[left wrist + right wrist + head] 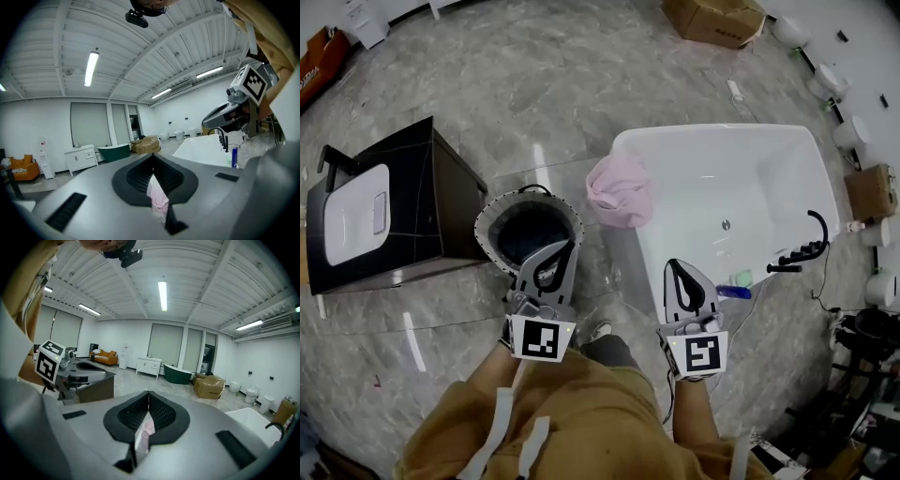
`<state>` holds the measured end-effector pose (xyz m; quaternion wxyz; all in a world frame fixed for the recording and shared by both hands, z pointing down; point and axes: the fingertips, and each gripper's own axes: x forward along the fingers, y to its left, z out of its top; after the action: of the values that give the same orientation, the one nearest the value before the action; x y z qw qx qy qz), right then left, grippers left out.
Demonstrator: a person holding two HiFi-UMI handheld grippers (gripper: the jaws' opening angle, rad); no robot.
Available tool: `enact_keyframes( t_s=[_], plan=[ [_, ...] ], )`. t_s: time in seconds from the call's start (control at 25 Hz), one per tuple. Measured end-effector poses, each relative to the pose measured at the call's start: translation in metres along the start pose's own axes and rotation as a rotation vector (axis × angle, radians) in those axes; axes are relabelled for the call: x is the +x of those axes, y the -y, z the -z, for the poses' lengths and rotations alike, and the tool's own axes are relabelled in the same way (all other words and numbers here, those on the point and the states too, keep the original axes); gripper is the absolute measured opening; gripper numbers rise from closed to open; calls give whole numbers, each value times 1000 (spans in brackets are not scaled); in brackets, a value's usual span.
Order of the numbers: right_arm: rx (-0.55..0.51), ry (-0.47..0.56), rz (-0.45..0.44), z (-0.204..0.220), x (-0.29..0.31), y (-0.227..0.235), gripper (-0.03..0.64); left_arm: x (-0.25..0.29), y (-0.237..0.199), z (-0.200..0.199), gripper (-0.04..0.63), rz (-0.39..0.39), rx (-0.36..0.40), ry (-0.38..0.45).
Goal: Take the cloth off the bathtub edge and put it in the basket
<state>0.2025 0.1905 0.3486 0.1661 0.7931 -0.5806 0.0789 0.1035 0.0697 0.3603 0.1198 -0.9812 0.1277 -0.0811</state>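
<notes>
Closest to me, both forearms reach forward out of tan sleeves, a gripper in each hand, held side by side and close to level at the near end of the bathtub (712,129). My left gripper (562,251) hangs over the near rim of the basket (492,211), which stands on the floor just beside the tub's left wall. Its fingers are pressed together tip to tip with nothing caught between them. My right gripper (678,272) sits by the tub's near left corner, its fingers likewise closed and empty.

Farther out, the pink cloth (619,192) lies bunched on the tub's left rim, beyond both grippers and just beside the basket. Both gripper views show it as a sliver of pink through the slot below the closed tips. Past it, a black tap (802,246) stands on the tub's right side.

I judge this to be the approach: the cloth is untouched and not yet lifted. Next I would need to spread one pair of fingers, reach out to the cloth, pinch a fold, raise it clear of the rim and carry it the short way over to the basket.
</notes>
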Motion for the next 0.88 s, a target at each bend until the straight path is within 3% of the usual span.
enact_keyframes(
  t_s=[0.28,0.44,0.68,0.88],
  plan=[
    [-47,-101,-68,44,70,25,8,30,-20,33,5,-52,-20,-89],
    [-176,-211,-140,93,117,24,9,47,-27,47,5,-75,-30,-109],
    [-247,-366,-211,184,193,23,160,68,-27,79,5,-74,-56,-131],
    [-317,-479,-268,258,244,21,247,78,-20,115,5,-72,-86,-176]
  ],
)
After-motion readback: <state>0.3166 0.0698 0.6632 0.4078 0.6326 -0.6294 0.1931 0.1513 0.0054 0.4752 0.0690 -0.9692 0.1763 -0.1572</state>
